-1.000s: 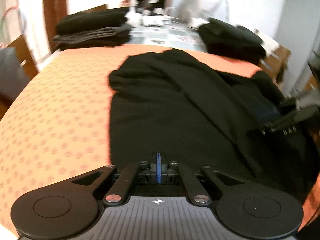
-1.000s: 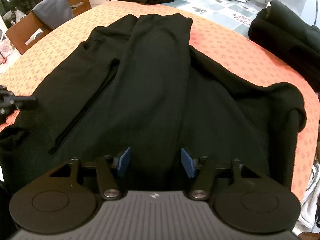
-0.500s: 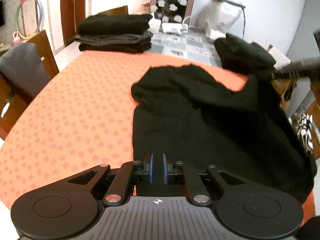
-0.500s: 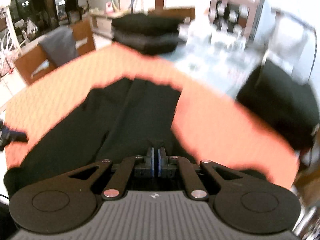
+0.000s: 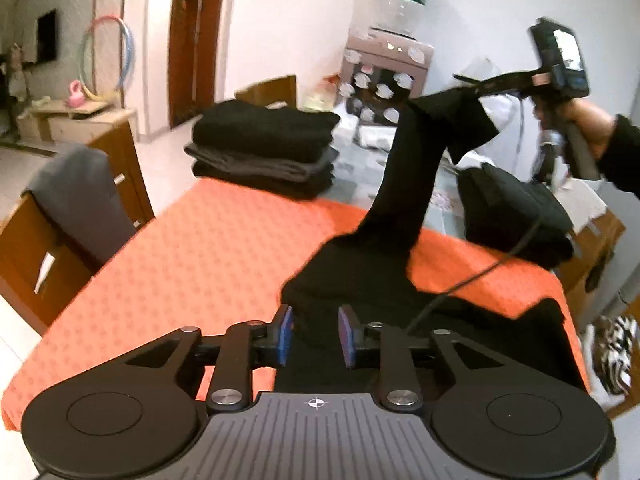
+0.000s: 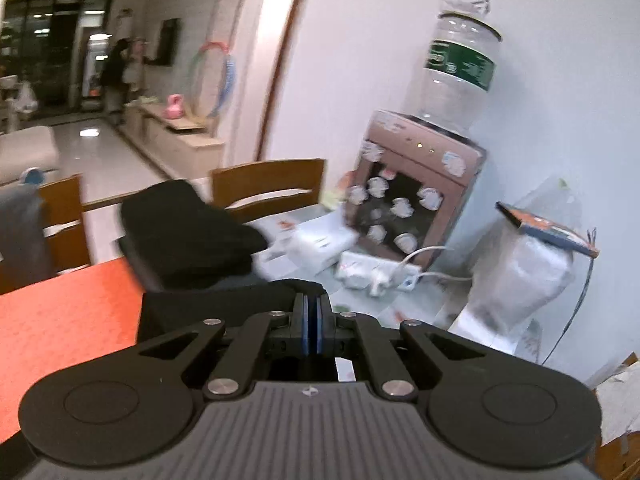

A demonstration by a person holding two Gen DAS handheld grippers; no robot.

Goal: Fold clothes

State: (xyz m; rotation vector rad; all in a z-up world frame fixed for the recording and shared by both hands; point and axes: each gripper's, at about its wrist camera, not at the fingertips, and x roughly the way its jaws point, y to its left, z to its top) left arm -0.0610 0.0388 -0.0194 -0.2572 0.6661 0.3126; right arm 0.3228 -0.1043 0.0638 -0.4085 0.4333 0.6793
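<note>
Black garment [image 5: 404, 184] over an orange tablecloth [image 5: 208, 264] with a faint small repeating print, far stack of folded clothes [image 5: 264, 148] in black and dark grey, blue pads [image 5: 285, 334] on black gripper fingers, green-labelled clear water bottle [image 6: 460, 64], brown wooden chair [image 6: 268, 186]

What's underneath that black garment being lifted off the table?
Under the black garment lies an orange patterned tablecloth. The right hand-held gripper holds one end up; the rest still lies on the cloth, hiding whatever is beneath that part.
</note>
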